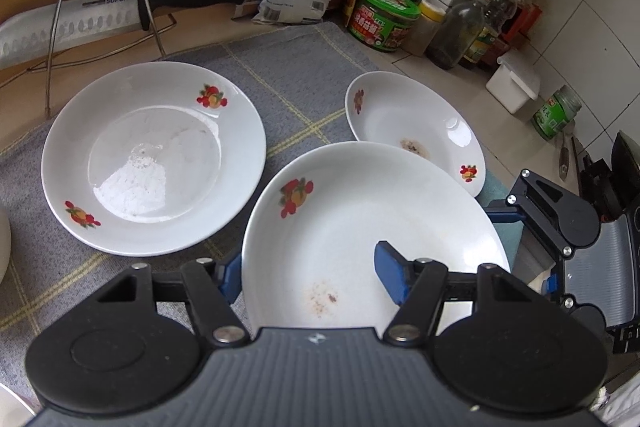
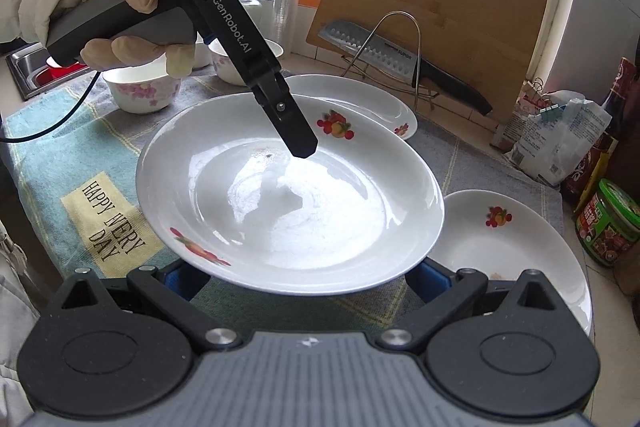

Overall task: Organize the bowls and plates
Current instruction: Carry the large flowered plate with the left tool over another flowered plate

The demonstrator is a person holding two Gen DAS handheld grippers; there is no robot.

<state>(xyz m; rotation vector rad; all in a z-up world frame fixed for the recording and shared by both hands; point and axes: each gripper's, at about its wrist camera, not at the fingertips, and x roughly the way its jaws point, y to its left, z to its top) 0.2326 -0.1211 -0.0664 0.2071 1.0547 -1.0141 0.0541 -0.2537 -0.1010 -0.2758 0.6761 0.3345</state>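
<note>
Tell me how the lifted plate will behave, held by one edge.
The plate looks glossy and glazed, so it may slip from the left gripper, which holds only one edge. It's probably stiff ceramic, likely to chip if dropped onto the nearby plate.

Plate (image 1: 360,223) near rim hidden by gripper body; jar labels unreadable.

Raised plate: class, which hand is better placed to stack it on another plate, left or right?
Left. The left tongs grip the raised plate by its rim; the right tongs stand open, holding nothing.
</note>
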